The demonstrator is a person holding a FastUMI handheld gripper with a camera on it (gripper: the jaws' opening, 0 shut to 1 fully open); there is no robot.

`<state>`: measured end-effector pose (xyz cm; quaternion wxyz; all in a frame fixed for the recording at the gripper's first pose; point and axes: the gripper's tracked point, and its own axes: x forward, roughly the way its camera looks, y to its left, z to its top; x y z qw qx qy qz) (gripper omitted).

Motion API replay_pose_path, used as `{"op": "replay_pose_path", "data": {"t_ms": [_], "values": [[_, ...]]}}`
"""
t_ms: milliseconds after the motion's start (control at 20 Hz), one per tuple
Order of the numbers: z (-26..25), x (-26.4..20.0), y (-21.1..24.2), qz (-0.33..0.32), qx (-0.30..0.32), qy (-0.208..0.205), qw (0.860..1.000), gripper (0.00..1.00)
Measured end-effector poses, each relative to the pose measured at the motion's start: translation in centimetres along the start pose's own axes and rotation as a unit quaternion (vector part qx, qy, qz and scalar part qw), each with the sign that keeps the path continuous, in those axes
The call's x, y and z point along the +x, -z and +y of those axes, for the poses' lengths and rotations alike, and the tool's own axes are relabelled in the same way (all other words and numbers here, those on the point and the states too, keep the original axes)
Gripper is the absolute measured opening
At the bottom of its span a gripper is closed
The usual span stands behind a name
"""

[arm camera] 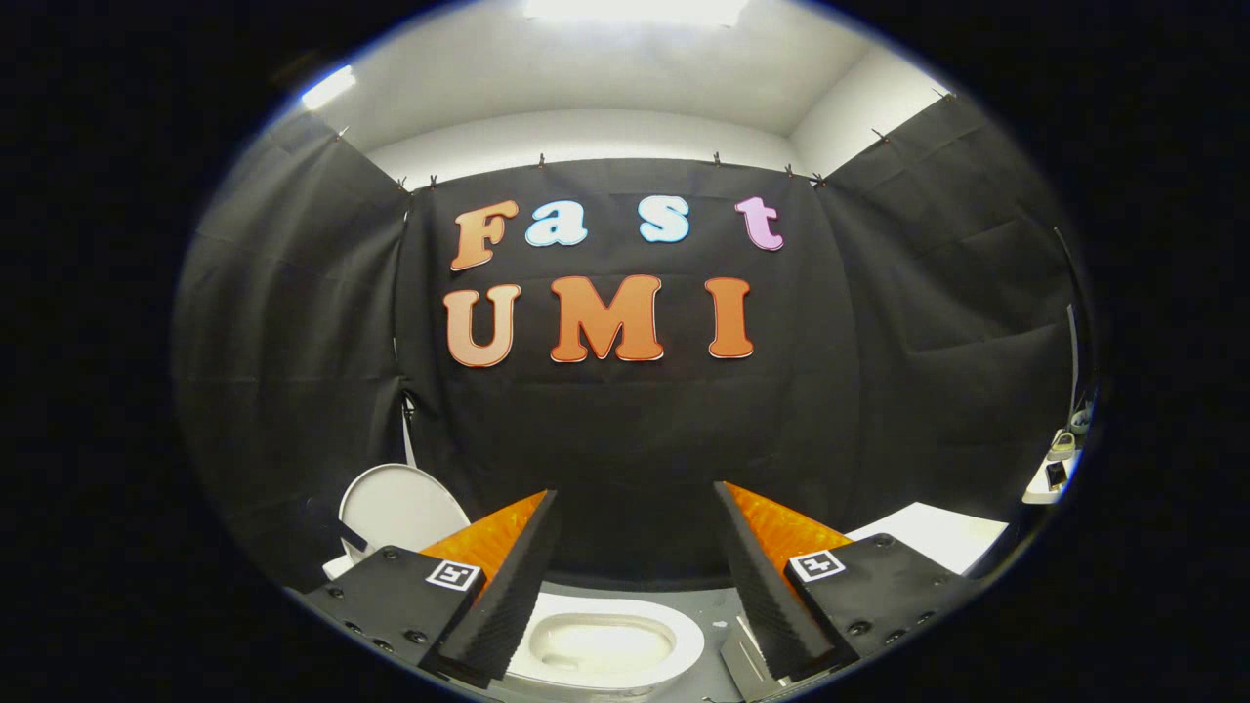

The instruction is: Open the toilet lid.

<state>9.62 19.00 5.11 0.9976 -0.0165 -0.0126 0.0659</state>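
Your gripper hangs in the air with its jaws spread wide, nothing between them. Below and between the fingers you see the toilet, its bowl open to view. The toilet lid stands raised just beyond your left finger, leaning back toward the black booth wall. A white surface lies beyond your right finger.

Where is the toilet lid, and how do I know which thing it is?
Find the black cloth wall. Low before it sits a white toilet bowl, seen between the open gripper fingers. The lid is the round white disc standing up beyond the left finger, raised, not flat like the white slab opposite.
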Motion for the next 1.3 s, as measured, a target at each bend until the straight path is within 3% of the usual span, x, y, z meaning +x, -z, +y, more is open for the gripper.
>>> {"op": "replay_pose_path", "data": {"t_ms": [250,600,950,1300], "values": [[-0.8,-0.2,-1.3,-0.012,-0.007,-0.002,1.000,0.99],[-0.8,0.7,0.2,0.000,0.008,-0.018,1.000,0.98],[-3.7,7.3,1.1,-0.004,-0.001,-0.007,1.000,0.99],[-1.9,12.1,1.2,-0.002,-0.009,-0.018,1.000,0.99]]}}
